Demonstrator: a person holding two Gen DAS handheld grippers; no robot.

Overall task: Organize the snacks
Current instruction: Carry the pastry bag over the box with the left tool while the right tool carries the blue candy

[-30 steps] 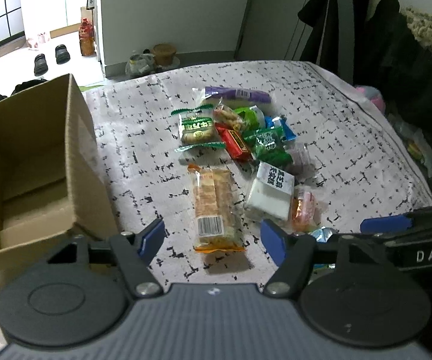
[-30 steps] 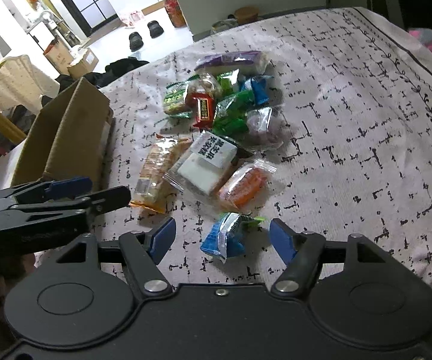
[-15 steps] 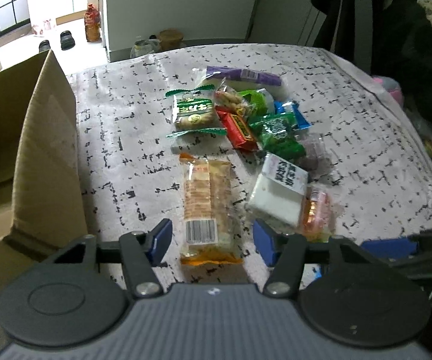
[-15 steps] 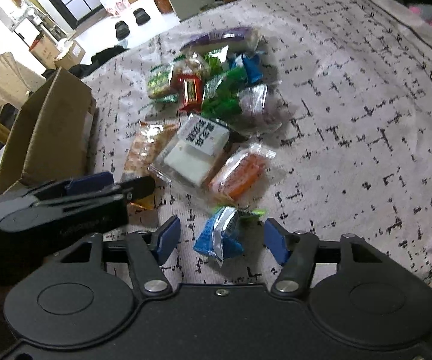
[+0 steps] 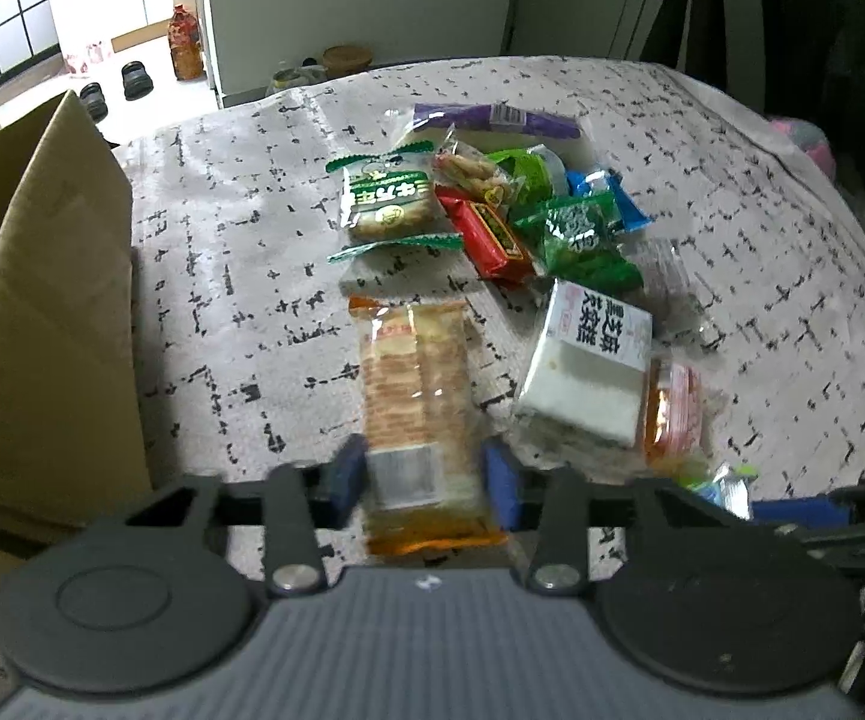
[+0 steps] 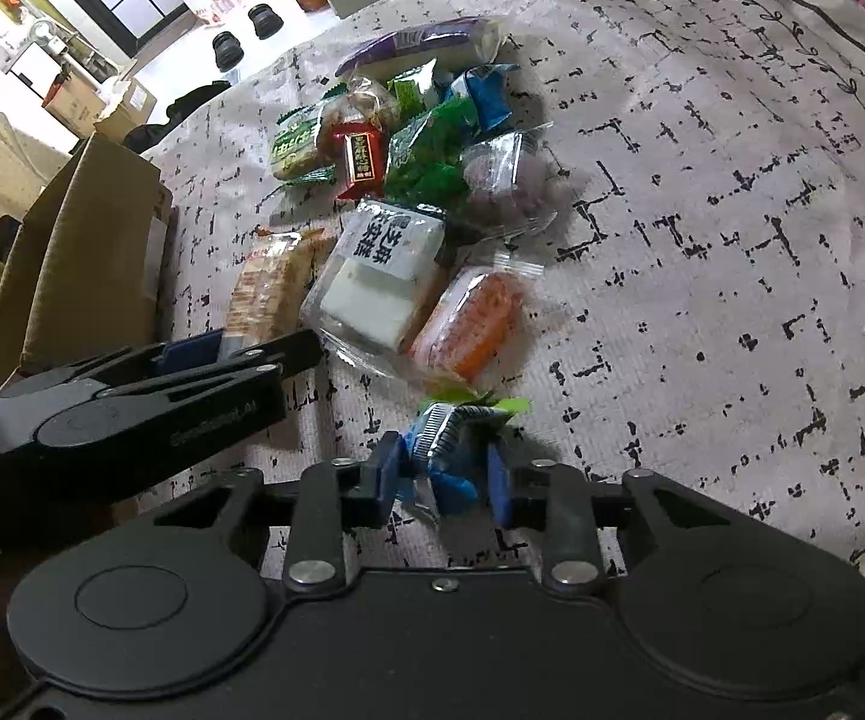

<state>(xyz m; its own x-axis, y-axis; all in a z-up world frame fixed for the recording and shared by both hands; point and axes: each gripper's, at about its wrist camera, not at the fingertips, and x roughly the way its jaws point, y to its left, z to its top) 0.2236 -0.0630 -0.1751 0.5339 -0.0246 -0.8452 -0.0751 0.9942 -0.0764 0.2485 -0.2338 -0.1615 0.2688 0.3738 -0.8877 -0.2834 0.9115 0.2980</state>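
1. Spread across both views: a pale cloth-covered surface with black dash marks [image 5: 240,276], carrying everything below.
2. Along its left edge: an open brown cardboard box [image 5: 42,324] with one flap raised, well apart from the snack pile.
3. At the bottom of the left wrist view: the left gripper [image 5: 426,480], blue fingers [image 5: 345,477] one on each side of a long clear packet of orange-brown crackers [image 5: 417,396], close against its near end by the white barcode patch; too blurred to tell whether pinching or only bracketing. Packet lying flat, pointing away toward the pile.
4. At the bottom of the right wrist view: the right gripper [image 6: 444,471], blue fingers [image 6: 386,463] close on both sides of a small crumpled blue and silver wrapper with a green tip [image 6: 447,444]; contact on the right side unclear.
5. Just right of the crackers: a clear tray of white block sweet with a black-lettered label [image 5: 588,372], overlapping a clear pouch of orange snack [image 5: 672,414].
6. Farther back, in a touching heap: a green-edged biscuit packet [image 5: 387,204], a red bar wrapper [image 5: 489,234], a dark green crinkled packet [image 5: 582,240], a blue wrapper [image 5: 612,195], and a long purple packet [image 5: 492,120] at the far end.
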